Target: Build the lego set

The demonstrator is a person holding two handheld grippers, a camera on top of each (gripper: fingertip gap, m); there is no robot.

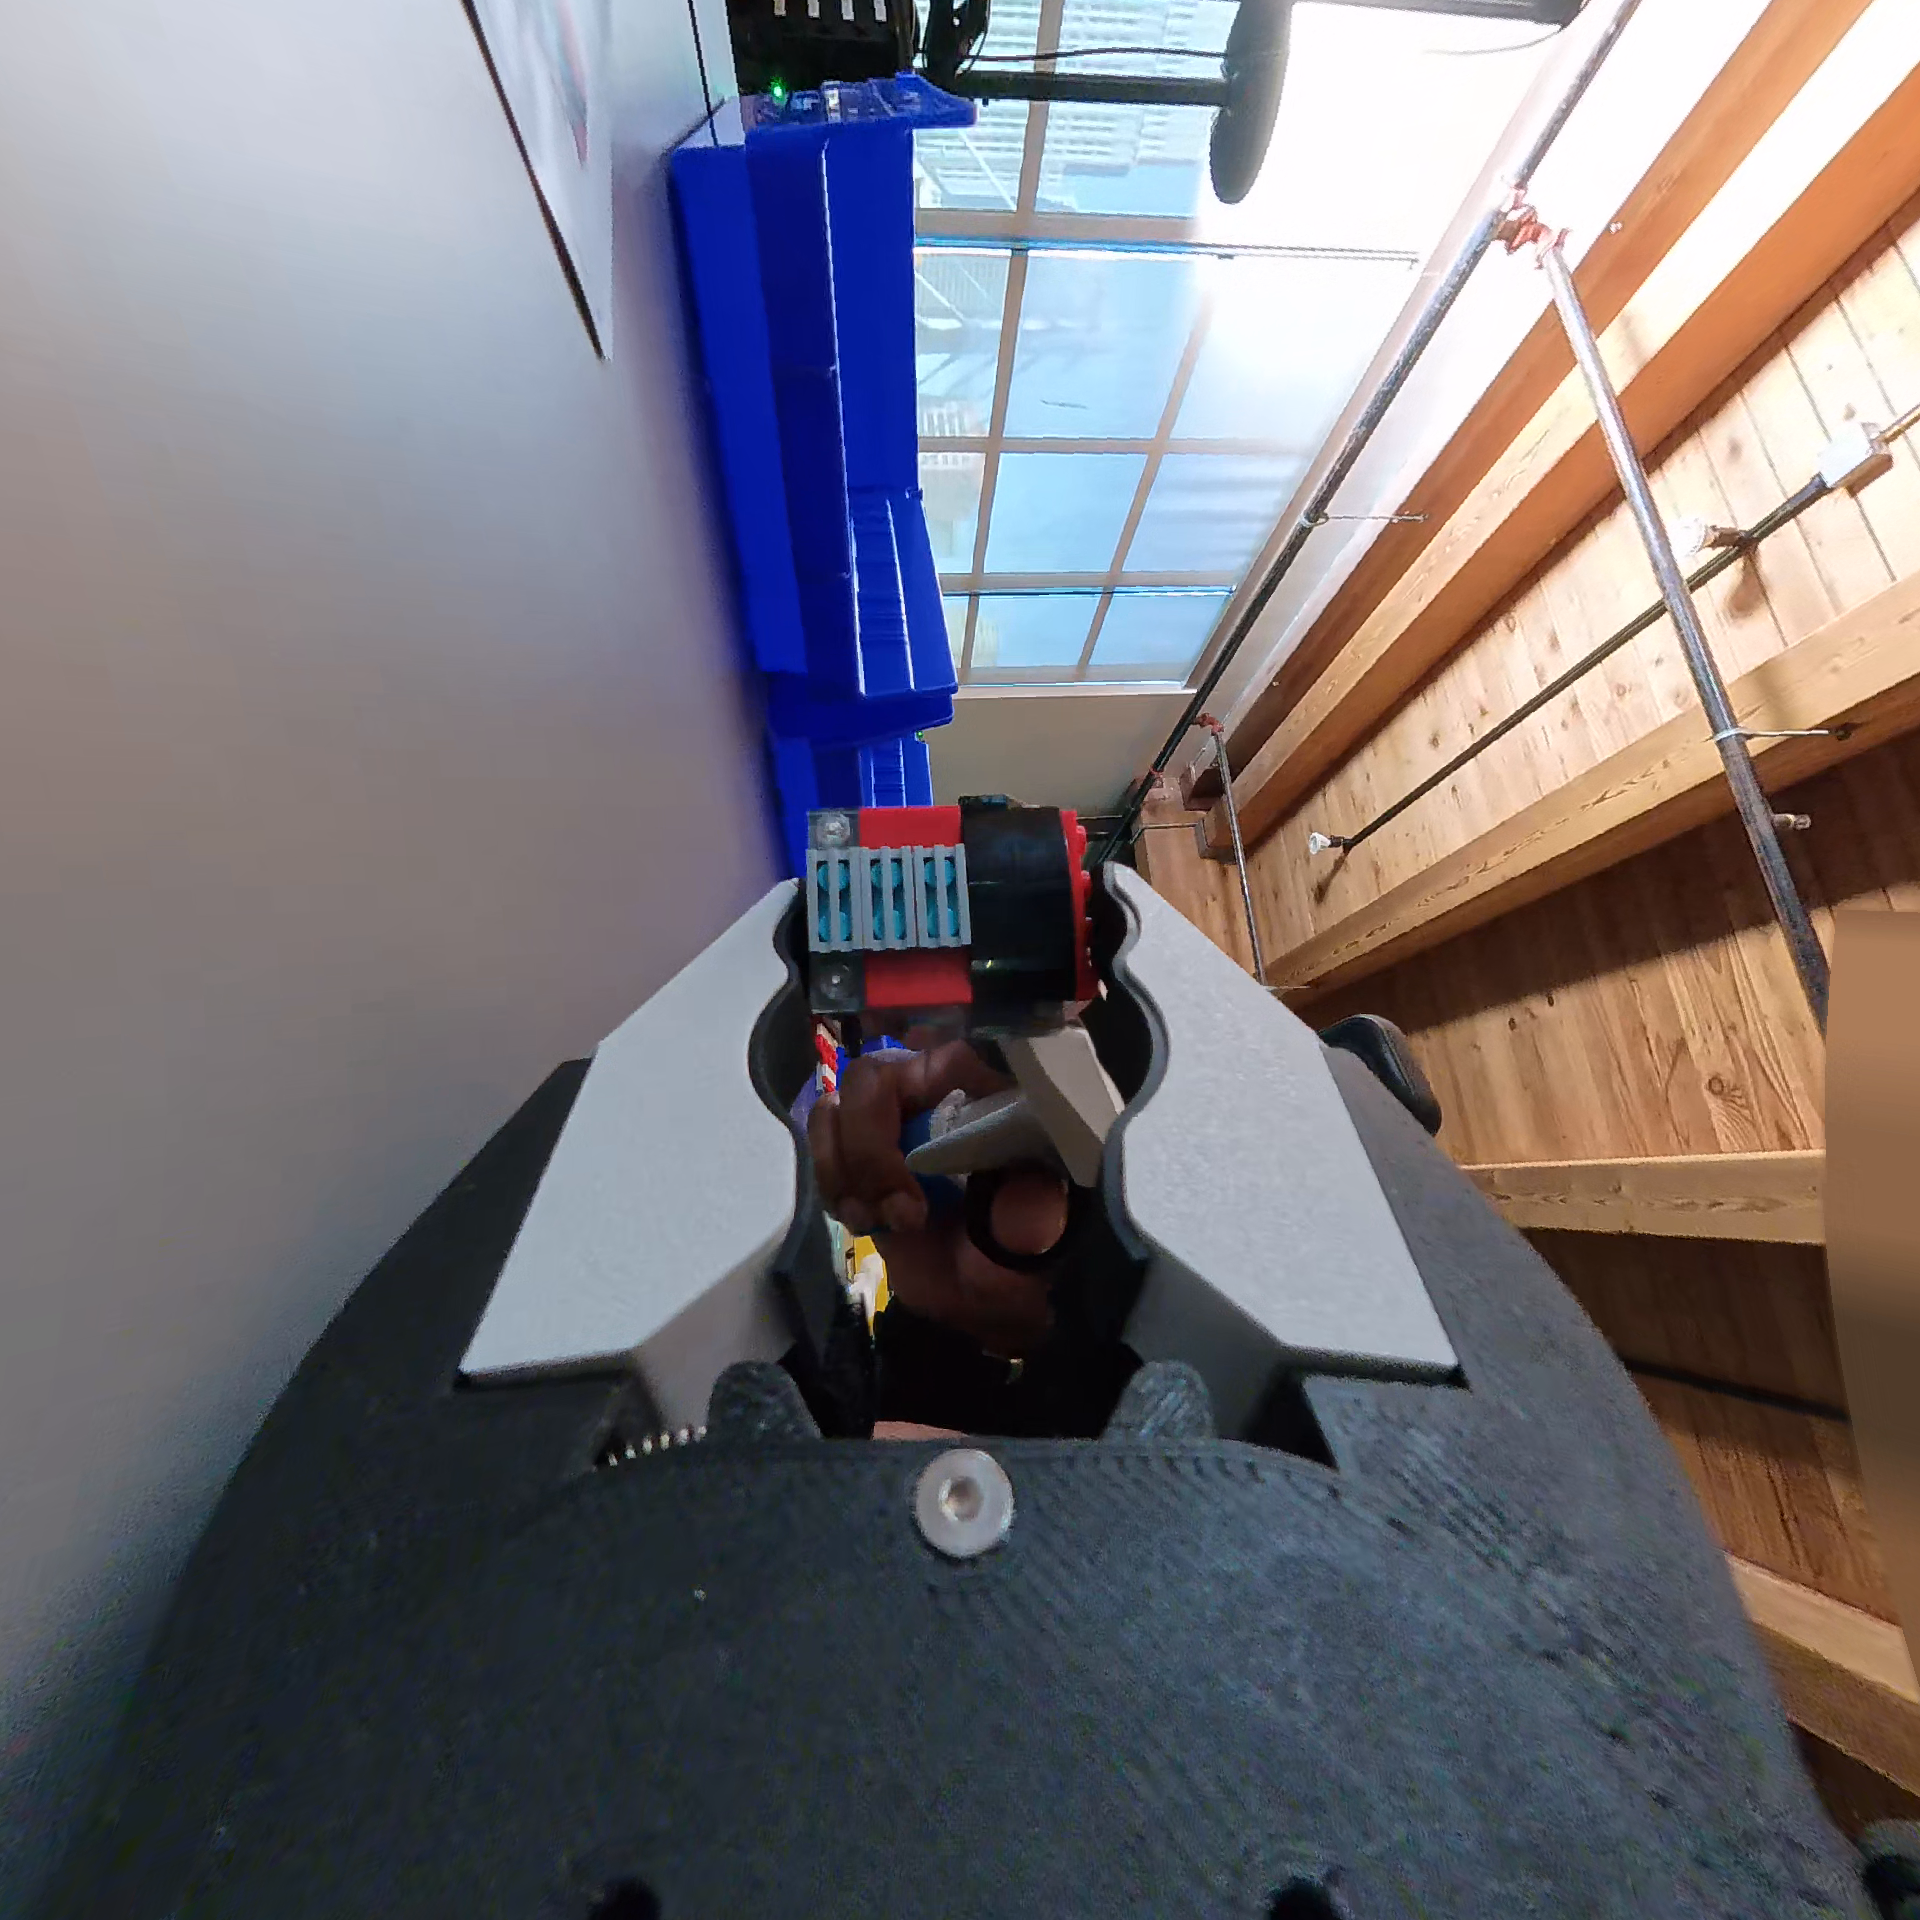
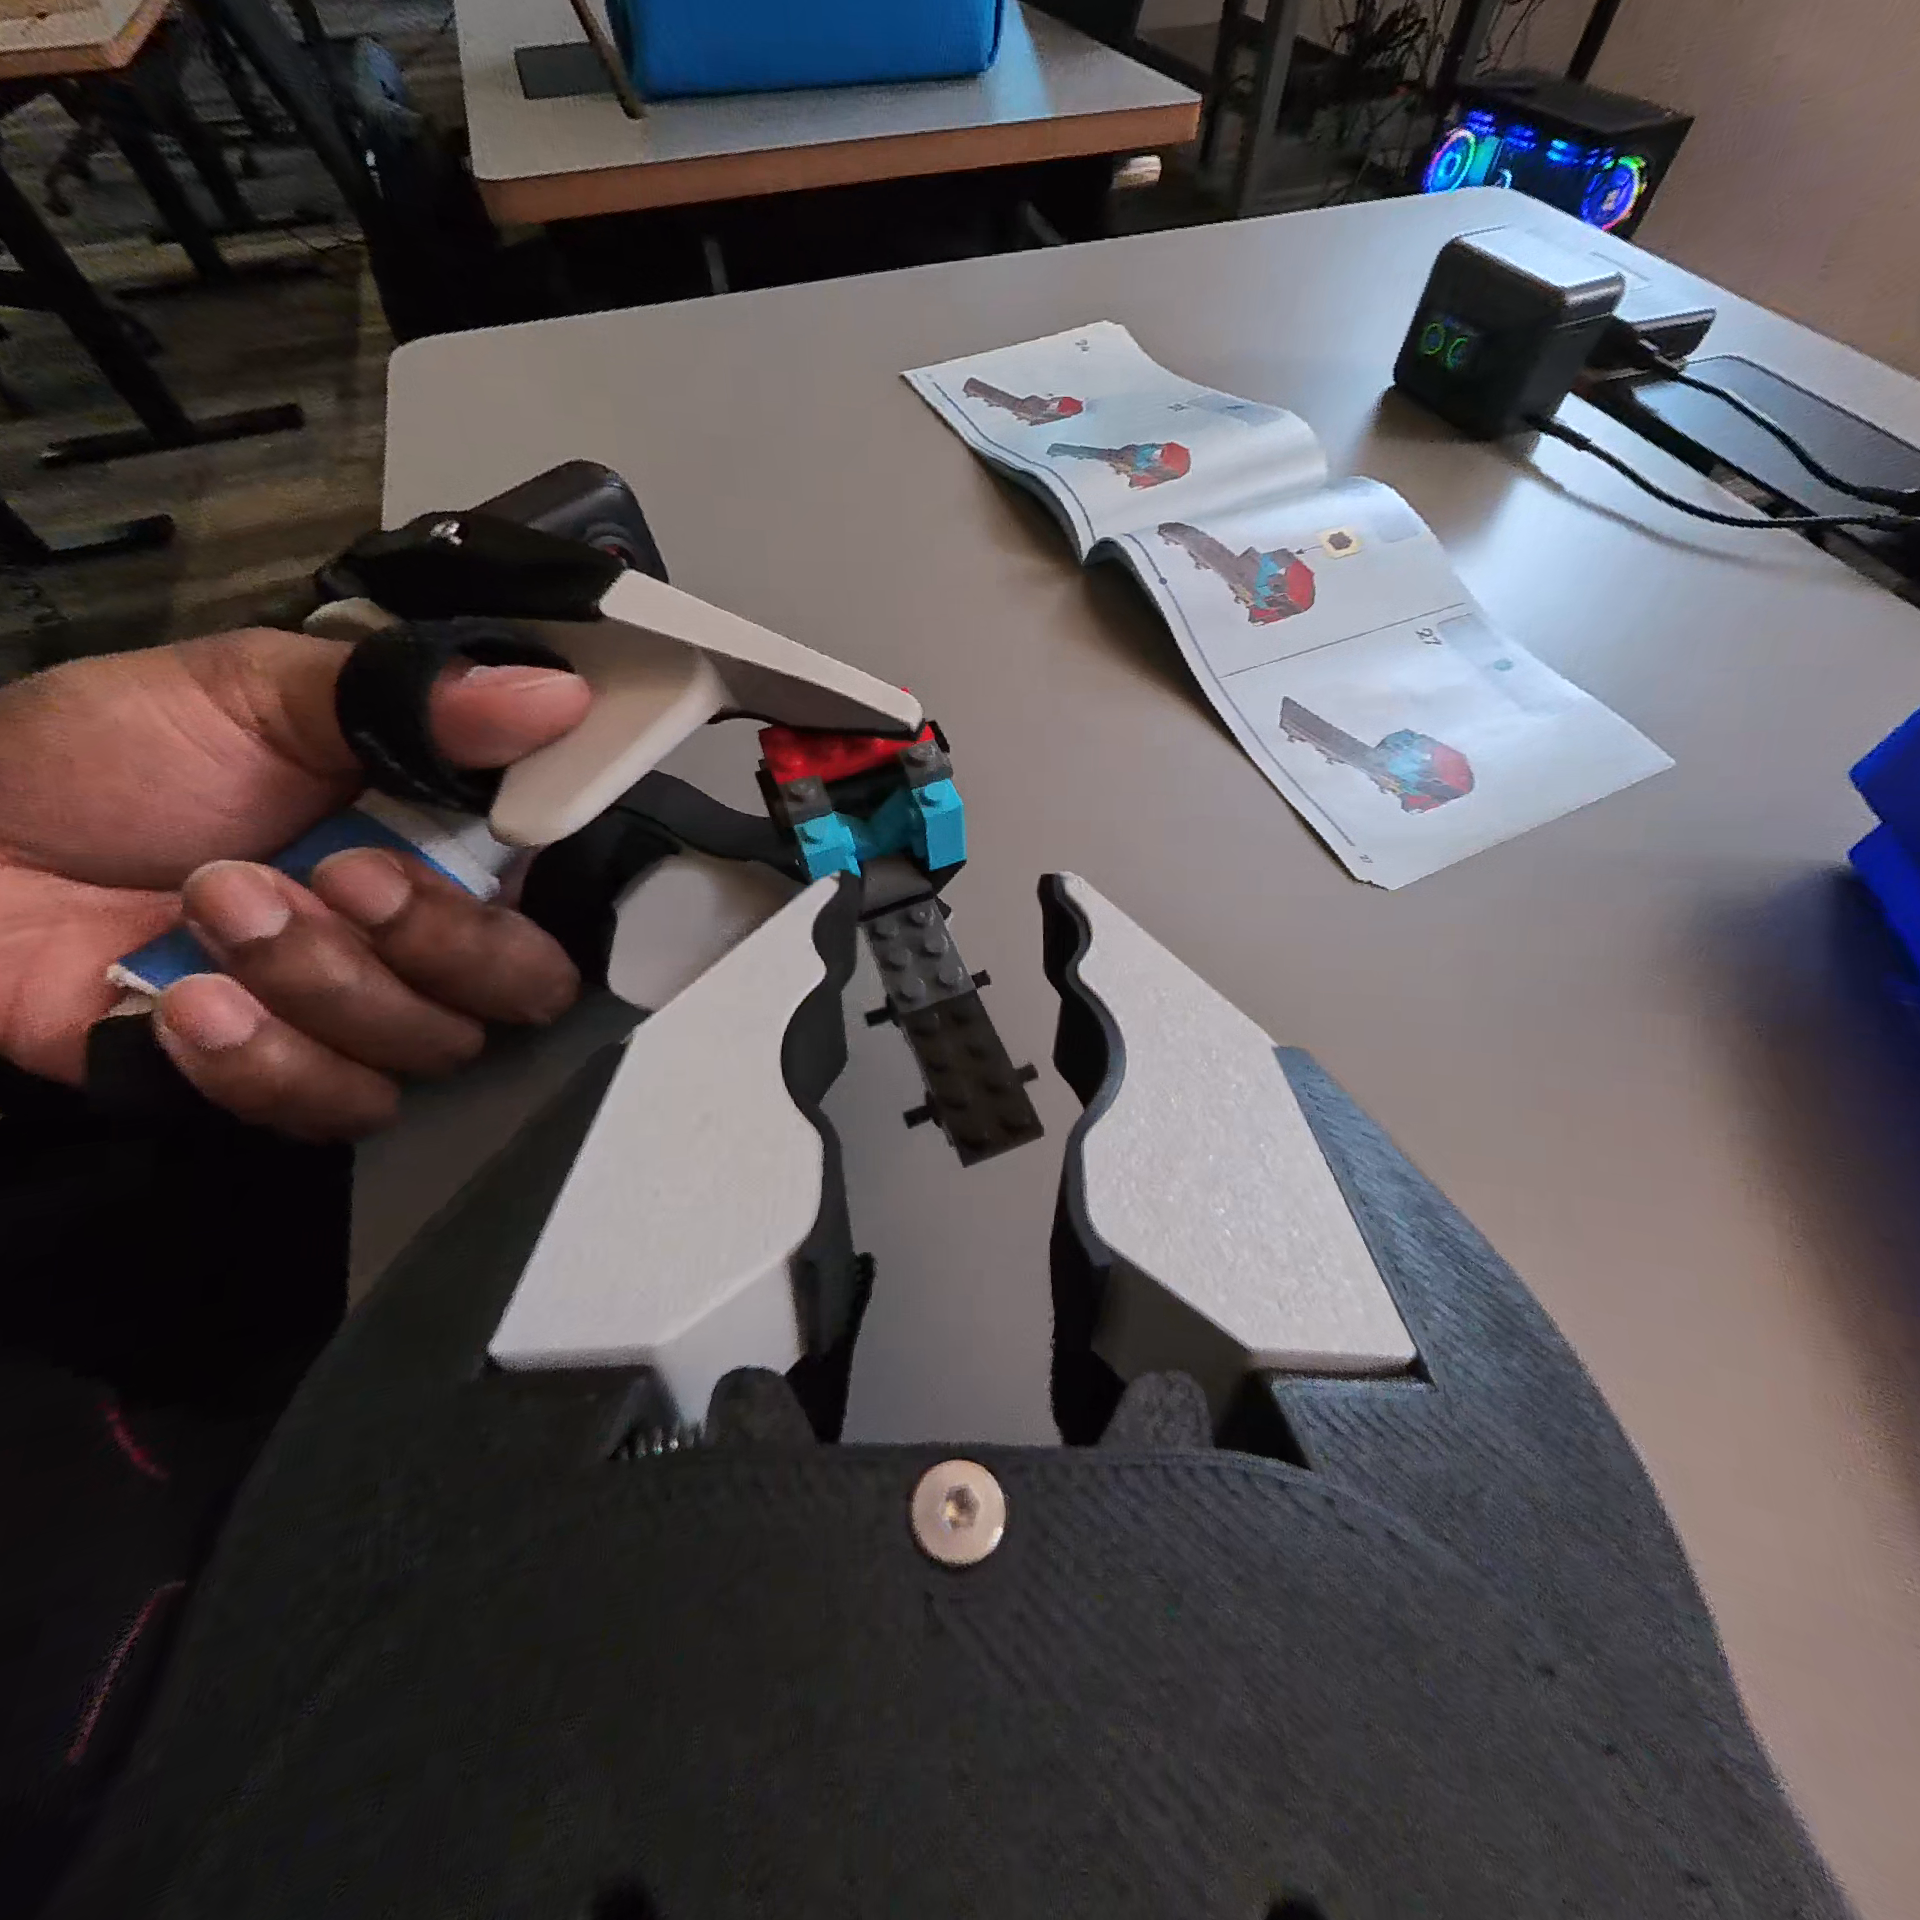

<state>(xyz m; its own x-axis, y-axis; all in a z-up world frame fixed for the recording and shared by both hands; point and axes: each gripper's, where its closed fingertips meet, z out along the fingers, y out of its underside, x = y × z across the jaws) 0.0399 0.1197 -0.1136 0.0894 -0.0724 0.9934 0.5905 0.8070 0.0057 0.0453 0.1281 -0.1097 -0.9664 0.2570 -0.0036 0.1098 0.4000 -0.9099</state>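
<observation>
The lego model [image 1: 935,914] is a red and black block with a grey grille over cyan bricks. My left gripper [image 1: 951,904] is shut on it and holds it in the air. In the right wrist view the model [image 2: 873,810] shows red and cyan bricks, and its long dark grey studded chassis [image 2: 956,1049] reaches toward the camera above the grey table [image 2: 727,416]. My right gripper [image 2: 945,888] is open, its two fingers on either side of the chassis. The left gripper [image 2: 862,769] clamps the red end. A right gripper finger [image 1: 1060,1091] shows behind the model.
An open instruction booklet [image 2: 1278,582] lies on the table to the right. A black box [image 2: 1496,332] with cables stands at the back right. Blue bins [image 2: 1891,831] are at the right edge and also show in the left wrist view [image 1: 831,416]. A person's hand [image 2: 260,831] holds the left gripper. Only a small space, under 4 cm, lies between the two pairs of fingers.
</observation>
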